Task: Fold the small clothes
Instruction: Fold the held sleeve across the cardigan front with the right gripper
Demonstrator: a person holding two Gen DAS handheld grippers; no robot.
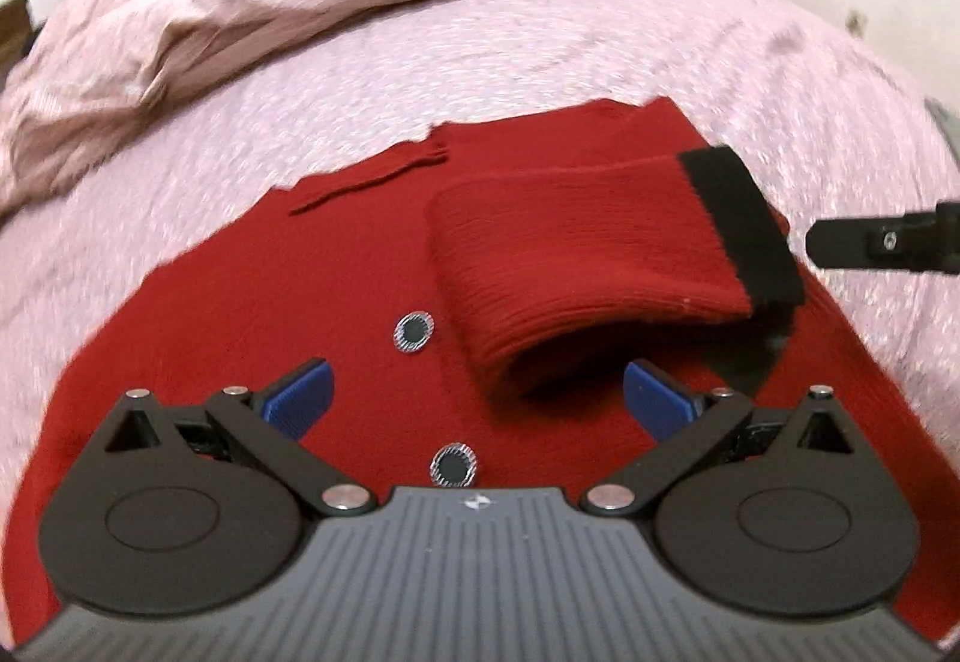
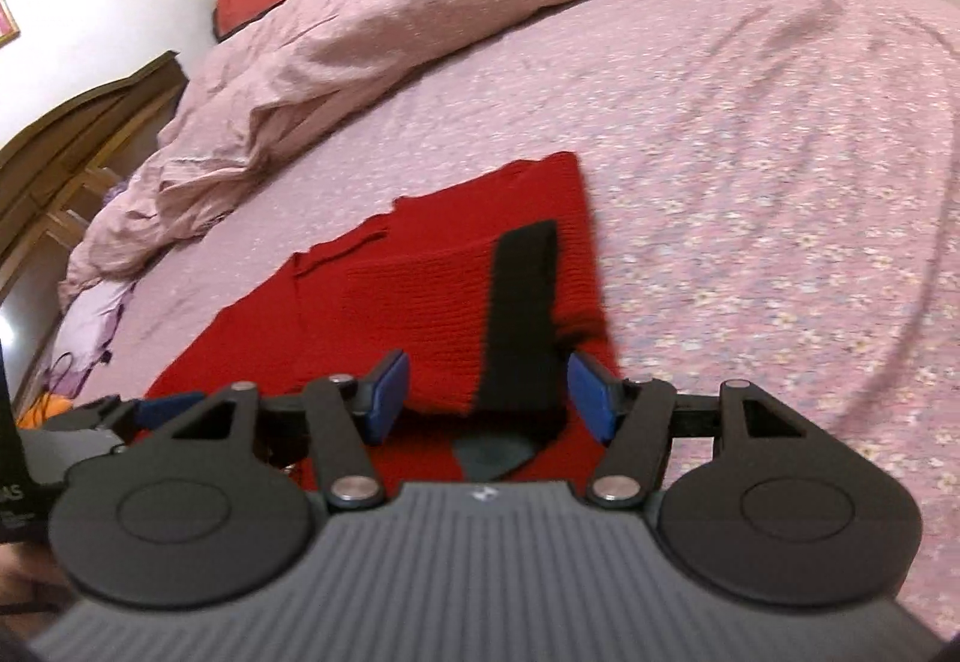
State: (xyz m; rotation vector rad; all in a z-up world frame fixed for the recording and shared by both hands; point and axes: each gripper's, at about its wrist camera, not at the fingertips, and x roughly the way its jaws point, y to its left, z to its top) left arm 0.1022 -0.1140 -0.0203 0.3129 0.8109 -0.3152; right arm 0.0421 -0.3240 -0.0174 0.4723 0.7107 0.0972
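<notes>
Your red cardigan [image 1: 252, 314] lies flat on the pink sheet [image 1: 540, 50], one sleeve [image 1: 576, 266] folded across its front, black cuff [image 1: 741, 224] at the far end. Your left tongs [image 1: 477, 392] hang over it, fingers apart, gripping nothing; two buttons [image 1: 414, 333] sit between them. Your right tongs [image 2: 489, 398] stand apart too, the cuff between the blue pads [image 2: 591, 398], untouched. A rumpled duvet [image 2: 420, 14] lies beyond.

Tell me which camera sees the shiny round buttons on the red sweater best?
The left wrist view. Two round buttons sit in plain sight on the red sweater, between that gripper's open fingers. The right wrist view shows the sweater's folded sleeve and black cuff, but no buttons.
</notes>
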